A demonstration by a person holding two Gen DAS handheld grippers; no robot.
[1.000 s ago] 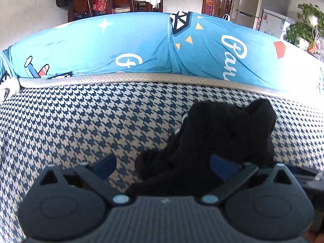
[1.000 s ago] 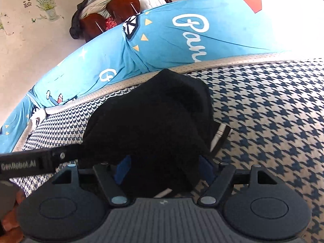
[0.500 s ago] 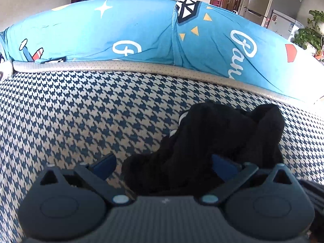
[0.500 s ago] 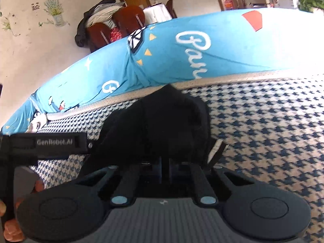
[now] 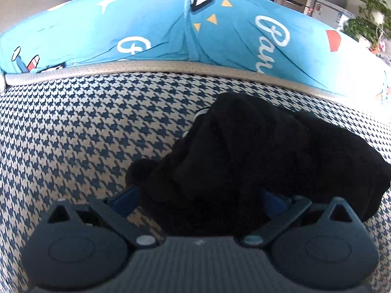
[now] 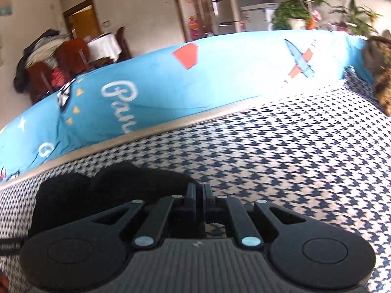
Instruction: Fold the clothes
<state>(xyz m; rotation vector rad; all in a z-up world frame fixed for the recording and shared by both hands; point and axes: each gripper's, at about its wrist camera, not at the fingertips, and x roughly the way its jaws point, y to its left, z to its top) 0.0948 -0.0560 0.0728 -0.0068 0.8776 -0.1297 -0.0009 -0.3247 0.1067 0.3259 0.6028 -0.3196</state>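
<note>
Across the bright blue printed cover (image 5: pixel 156 31) behind the seat runs white script lettering, cut off by folds; only the letters "Pau" (image 6: pixel 119 92) can be made out in the right wrist view, with a white star, yellow triangles, a red pentagon and a cartoon aeroplane (image 6: pixel 301 59) printed around them. A strip of small pale lettering sits at the left edge of the right wrist view, too blurred to read.

The crumpled black fabric garment (image 5: pixel 256 161) lies bunched in soft, thick folds on the navy-and-cream houndstooth seat cushion (image 5: pixel 73 127), with a small white patch showing at its upper left edge. It sits right of centre in the left wrist view, near the beige dotted piping (image 5: pixel 146 66) at the cushion's back.

The left claw (image 5: pixel 199 201) stands wide, its blue-padded fingers (image 5: pixel 125 200) on either side of the near end of the garment; whether the pads press on it cannot be told. The right claw (image 6: pixel 198 196) is drawn fully together, its two black fingers touching, at the garment's right edge; whether cloth is pinched between them cannot be told.

Beyond the sofa are wooden chairs (image 6: pixel 70 56) draped with clothes, a white-clothed table (image 6: pixel 105 45), a steel refrigerator (image 6: pixel 227 5), a doorway and green potted plants (image 6: pixel 297 7).
</note>
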